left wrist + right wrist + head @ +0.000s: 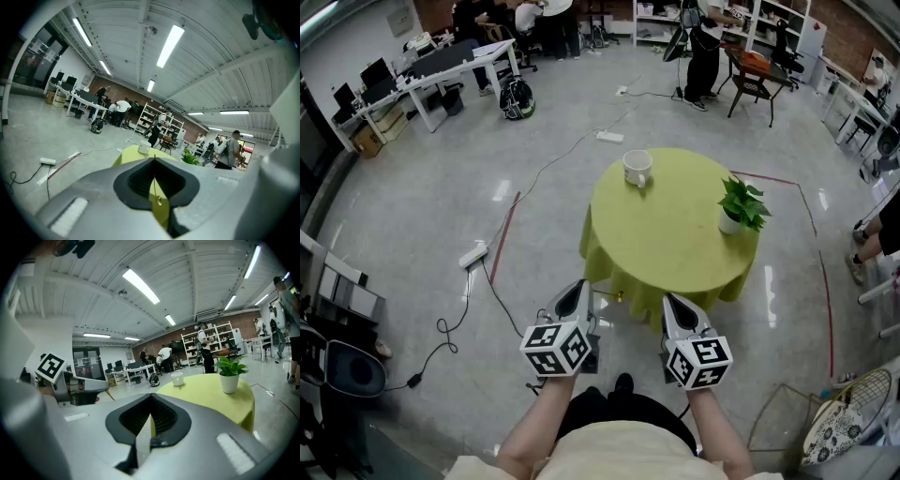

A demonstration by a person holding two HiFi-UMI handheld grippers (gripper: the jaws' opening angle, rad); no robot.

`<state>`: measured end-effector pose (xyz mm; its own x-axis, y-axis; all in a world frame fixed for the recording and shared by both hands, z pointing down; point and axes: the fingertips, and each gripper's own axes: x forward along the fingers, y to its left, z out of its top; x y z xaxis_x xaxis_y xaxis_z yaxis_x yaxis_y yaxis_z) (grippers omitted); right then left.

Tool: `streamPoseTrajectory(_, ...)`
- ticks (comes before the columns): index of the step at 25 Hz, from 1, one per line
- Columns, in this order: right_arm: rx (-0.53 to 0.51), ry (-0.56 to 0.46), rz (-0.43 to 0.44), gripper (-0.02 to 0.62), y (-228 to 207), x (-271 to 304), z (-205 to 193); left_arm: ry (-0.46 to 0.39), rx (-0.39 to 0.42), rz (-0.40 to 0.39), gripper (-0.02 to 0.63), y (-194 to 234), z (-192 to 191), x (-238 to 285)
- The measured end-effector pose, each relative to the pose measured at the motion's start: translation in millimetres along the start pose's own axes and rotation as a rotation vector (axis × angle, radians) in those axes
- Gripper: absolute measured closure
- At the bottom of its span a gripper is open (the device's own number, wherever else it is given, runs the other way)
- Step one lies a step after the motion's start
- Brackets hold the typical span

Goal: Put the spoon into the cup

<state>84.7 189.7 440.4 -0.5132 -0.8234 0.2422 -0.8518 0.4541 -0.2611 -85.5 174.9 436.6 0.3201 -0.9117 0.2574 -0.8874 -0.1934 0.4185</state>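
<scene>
So the left gripper [579, 286] has its jaws pressed together on the spoon [609, 297], a thin gold thing. In the left gripper view you only get a skinny gold sliver of it [153, 187] poking up between the black pads, and from the head view a short bit sticks out sideways at the tip. The right gripper [675, 302] is clamped together too, but with nothing in it; its own view shows the 2 jaws meeting at the tip. Both are held side by side near the person, just off the near edge of the round table [666, 234] with the yellow-green cloth. The white cup [637, 169] sits upright at the far edge, well apart from the spoon. 1 small potted plant [741, 204] stands on the table's right side. Cables and a power strip [474, 255] lie on the floor to the left.
</scene>
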Motion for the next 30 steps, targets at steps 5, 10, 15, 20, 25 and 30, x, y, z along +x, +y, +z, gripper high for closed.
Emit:
streamPoseTrajectory(5, -0.003, 0.006, -0.015, 0.597, -7, -1, -3, 0.001, 0.008, 0.000, 0.601, -5, -3, 4)
streamPoseTrajectory(10, 0.007, -0.005, -0.002, 0.595, -8, -3, -1, -0.001, 0.010, 0.010, 0.601, -6, -2, 4)
streamPoseTrajectory(15, 0.017, -0.016, -0.002, 0.595, -14, -2, 2, -0.007, 0.016, 0.012, 0.601, -8, 1, 7)
streamPoseTrajectory(20, 0.023, -0.019, -0.007, 0.595, -18, -1, 3, -0.008, 0.016, 0.015, 0.601, -8, 2, 11)
streamPoseTrajectory(25, 0.033, -0.014, -0.011, 0.595, -23, 4, 4, -0.003, 0.014, 0.014, 0.601, -8, 6, 19)
streamPoseTrajectory(30, 0.036, -0.007, -0.026, 0.595, -30, 13, 6, 0.005, 0.014, -0.003, 0.601, -7, 10, 35)
